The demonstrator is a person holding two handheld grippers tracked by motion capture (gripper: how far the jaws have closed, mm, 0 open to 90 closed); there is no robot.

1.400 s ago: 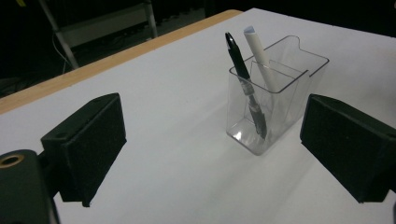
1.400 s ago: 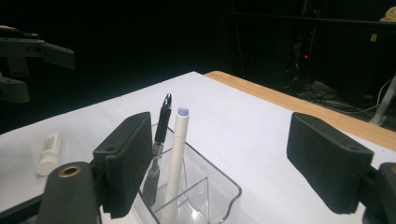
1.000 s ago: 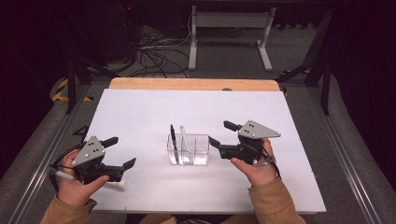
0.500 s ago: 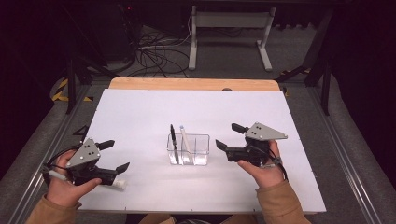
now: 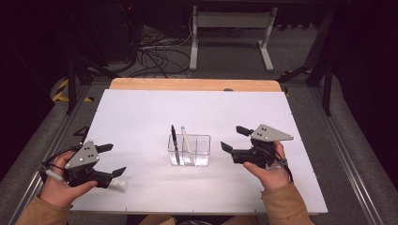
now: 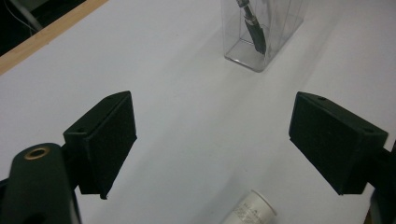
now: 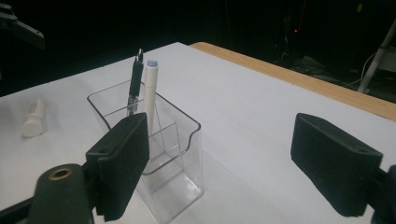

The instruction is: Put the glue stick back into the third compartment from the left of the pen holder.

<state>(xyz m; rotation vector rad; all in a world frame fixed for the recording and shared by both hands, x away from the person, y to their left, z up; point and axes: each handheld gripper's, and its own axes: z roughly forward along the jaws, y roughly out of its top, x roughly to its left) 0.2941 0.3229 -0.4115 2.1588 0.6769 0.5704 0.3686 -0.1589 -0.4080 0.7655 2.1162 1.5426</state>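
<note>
A clear plastic holder (image 5: 189, 151) stands mid-table with a black pen (image 5: 174, 138) and a white pen (image 5: 185, 138) upright in it. A short white marker (image 5: 118, 184) lies flat near the front left. My left gripper (image 5: 116, 158) hovers just above and behind that marker. Its jaws have just been closing a little but still stand wide, with nothing between them. The left gripper view has the marker (image 6: 250, 213) below the jaws and the holder (image 6: 261, 37) ahead. My right gripper (image 5: 232, 138) is open, right of the holder (image 7: 156, 140) and apart from it.
A white sheet covers the table (image 5: 141, 117), with a wooden strip (image 5: 195, 84) along the far edge. Cables and a metal stand lie on the floor beyond. Both forearms come in at the near edge.
My right gripper has drawn a little to the right, away from the holder. The left gripper has shifted slightly leftward. Marker, holder and pens lie as before.
</note>
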